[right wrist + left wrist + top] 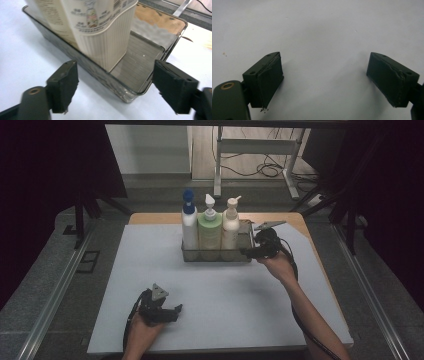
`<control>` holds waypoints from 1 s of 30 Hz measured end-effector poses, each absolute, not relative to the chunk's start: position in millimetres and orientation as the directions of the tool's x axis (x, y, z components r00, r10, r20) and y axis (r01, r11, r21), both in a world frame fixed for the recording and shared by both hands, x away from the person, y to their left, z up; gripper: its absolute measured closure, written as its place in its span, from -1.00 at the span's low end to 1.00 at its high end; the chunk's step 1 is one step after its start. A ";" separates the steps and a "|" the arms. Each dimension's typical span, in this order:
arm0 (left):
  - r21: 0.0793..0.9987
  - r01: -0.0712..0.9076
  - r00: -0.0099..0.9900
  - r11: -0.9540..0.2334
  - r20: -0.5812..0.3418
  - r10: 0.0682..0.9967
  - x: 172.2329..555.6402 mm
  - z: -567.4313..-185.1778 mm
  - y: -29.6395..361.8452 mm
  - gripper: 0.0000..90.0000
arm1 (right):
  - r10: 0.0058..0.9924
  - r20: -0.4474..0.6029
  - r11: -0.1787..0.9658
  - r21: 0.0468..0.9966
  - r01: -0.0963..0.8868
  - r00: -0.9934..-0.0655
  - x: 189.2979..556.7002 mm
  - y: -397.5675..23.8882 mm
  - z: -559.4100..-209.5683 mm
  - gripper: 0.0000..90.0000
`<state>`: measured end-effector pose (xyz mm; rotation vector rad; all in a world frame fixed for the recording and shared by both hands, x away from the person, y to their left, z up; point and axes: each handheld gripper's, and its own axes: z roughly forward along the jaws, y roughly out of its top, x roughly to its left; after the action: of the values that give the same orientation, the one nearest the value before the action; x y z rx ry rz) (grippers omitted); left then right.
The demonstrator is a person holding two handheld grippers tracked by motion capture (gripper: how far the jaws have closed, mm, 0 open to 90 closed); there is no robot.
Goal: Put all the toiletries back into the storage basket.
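Beside clear bin [130, 92], spread fingers [62, 87]

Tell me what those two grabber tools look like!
Both are black. The left gripper and right gripper each have two blocky jaws with flat, slightly frayed pads, a grey triangle plate on top and a black cable trailing behind. The forearms are bare, without sleeves.
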<state>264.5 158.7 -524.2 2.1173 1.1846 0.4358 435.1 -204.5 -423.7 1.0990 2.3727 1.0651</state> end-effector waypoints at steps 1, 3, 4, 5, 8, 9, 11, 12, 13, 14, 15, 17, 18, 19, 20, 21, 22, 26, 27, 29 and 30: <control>0.689 0.624 0.533 -0.369 -0.031 0.845 264.5 -524.2 158.7 -0.71 | 0.749 0.022 0.433 0.740 0.514 -0.662 432.8 -205.1 -423.2 -0.62; 0.689 0.624 0.534 -0.369 -0.031 0.845 264.5 -524.1 158.7 -0.71 | 0.743 0.015 0.442 0.740 0.507 -0.670 428.4 -206.2 -422.5 -0.67; 0.689 0.624 0.533 -0.369 -0.031 0.845 264.5 -524.1 158.7 -0.71 | 0.739 0.009 0.447 0.741 0.500 -0.674 426.4 -207.0 -422.4 -0.70; 0.689 0.624 0.533 -0.369 -0.031 0.845 264.5 -524.2 158.7 -0.71 | 0.735 0.007 0.451 0.741 0.498 -0.678 423.9 -207.7 -422.4 -0.70; 0.689 0.624 0.533 -0.369 -0.031 0.845 264.5 -524.2 158.7 -0.71 | 0.728 -0.001 0.461 0.740 0.489 -0.686 416.5 -210.6 -422.8 -0.72; 0.689 0.624 0.533 -0.369 -0.031 0.845 264.5 -524.2 158.7 -0.71 | 0.724 -0.007 0.467 0.741 0.483 -0.690 413.3 -212.3 -423.3 -0.72; 0.689 0.624 0.533 -0.368 -0.031 0.845 264.5 -524.2 158.7 -0.71 | 0.720 -0.012 0.472 0.741 0.477 -0.694 408.6 -214.9 -424.1 -0.75; 0.689 0.624 0.533 -0.369 -0.031 0.845 264.5 -524.2 158.7 -0.71 | 0.721 -0.015 0.473 0.742 0.476 -0.693 405.5 -217.0 -425.0 -0.78; 0.689 0.624 0.533 -0.369 -0.031 0.845 264.5 -524.1 158.7 -0.71 | 0.721 -0.018 0.473 0.743 0.474 -0.693 403.1 -218.8 -425.7 -0.81; 0.689 0.624 0.533 -0.369 -0.031 0.845 264.5 -524.2 158.7 -0.71 | 0.722 -0.016 0.471 0.744 0.474 -0.692 400.5 -220.6 -426.5 -0.83; 0.689 0.624 0.533 -0.369 -0.030 0.845 264.5 -524.2 158.7 -0.71 | 0.721 -0.016 0.470 0.745 0.473 -0.692 398.2 -222.4 -427.5 -0.86; 0.689 0.624 0.533 -0.368 -0.031 0.846 264.5 -524.2 158.7 -0.71 | 0.722 -0.018 0.471 0.745 0.472 -0.692 394.1 -225.5 -429.6 -0.91; 0.689 0.624 0.533 -0.368 -0.031 0.846 264.5 -524.2 158.7 -0.71 | 0.721 -0.025 0.477 0.743 0.469 -0.692 391.3 -227.8 -431.2 -0.94; 0.689 0.624 0.533 -0.368 -0.031 0.846 264.5 -524.2 158.7 -0.71 | 0.722 -0.027 0.478 0.742 0.470 -0.692 389.4 -229.0 -432.3 -0.95; 0.689 0.624 0.533 -0.368 -0.031 0.846 264.5 -524.2 158.7 -0.71 | 0.722 -0.030 0.479 0.743 0.468 -0.691 386.2 -231.2 -433.9 -0.97; 0.689 0.624 0.533 -0.368 -0.031 0.846 264.5 -524.2 158.7 -0.71 | 0.723 -0.032 0.478 0.744 0.466 -0.690 384.3 -232.5 -435.1 -0.98; 0.689 0.624 0.533 -0.369 -0.030 0.846 264.5 -524.2 158.7 -0.71 | 0.723 -0.035 0.479 0.745 0.465 -0.690 381.9 -234.2 -436.7 -0.99; 0.689 0.624 0.533 -0.368 -0.031 0.846 264.4 -524.2 158.6 -0.71 | 0.721 -0.045 0.489 0.740 0.462 -0.691 370.7 -241.1 -445.6 -1.00; 0.689 0.624 0.533 -0.368 -0.031 0.846 264.5 -524.2 158.6 -0.71 | 0.721 -0.043 0.488 0.739 0.464 -0.691 368.4 -242.3 -447.4 -1.00; 0.689 0.624 0.533 -0.369 -0.030 0.846 264.4 -524.2 158.6 -0.71 | 0.722 -0.040 0.489 0.736 0.468 -0.691 361.9 -246.2 -453.6 -1.00; 0.689 0.624 0.533 -0.369 -0.030 0.846 264.5 -524.2 158.6 -0.71 | 0.725 -0.036 0.486 0.735 0.473 -0.688 359.4 -247.4 -455.7 -1.00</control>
<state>264.5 158.6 -524.2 2.1172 1.1848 0.4363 359.4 -247.4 -455.7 1.0056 2.3945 1.0272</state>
